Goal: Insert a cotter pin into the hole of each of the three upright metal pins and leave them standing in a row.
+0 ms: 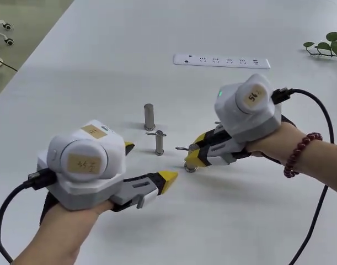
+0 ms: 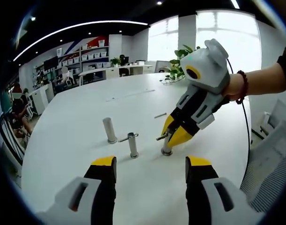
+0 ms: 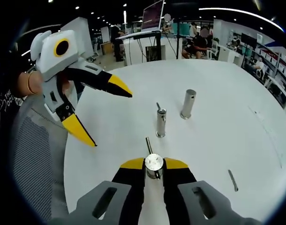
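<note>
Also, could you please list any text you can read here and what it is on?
"56", probably, handwritten: yellow sticker on the right gripper.
Two yellow stickers on the left gripper: too blurred to read.
"THE", letters below cut off: dark clothing in the right gripper view.
Power strip: no legible marking.
</note>
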Demonstrator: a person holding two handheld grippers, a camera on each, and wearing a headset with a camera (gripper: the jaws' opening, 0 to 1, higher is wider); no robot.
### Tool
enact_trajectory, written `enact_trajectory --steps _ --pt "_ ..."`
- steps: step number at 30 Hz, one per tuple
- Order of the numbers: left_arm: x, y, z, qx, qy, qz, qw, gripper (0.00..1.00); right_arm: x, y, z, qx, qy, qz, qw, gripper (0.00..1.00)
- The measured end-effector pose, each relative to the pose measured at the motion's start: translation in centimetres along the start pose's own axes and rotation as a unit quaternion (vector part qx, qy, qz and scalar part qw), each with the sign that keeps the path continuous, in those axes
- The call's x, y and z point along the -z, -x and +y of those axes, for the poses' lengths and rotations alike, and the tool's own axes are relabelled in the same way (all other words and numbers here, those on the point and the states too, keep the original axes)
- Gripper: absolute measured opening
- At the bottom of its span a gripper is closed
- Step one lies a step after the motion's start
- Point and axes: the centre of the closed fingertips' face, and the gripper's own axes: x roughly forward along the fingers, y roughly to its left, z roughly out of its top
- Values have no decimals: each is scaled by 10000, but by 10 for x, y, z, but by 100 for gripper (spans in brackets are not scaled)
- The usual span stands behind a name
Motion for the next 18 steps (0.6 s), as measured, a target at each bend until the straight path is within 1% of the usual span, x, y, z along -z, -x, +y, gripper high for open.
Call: enact_trajectory --steps 9,18 --pt "-1 5 2 -16 -16 -90 10000 61 -2 -1 -4 6 88 3 10000 8" --pt "-2 5 3 -23 23 -198 9998 63 -5 -3 -10 18 146 19 9999 8"
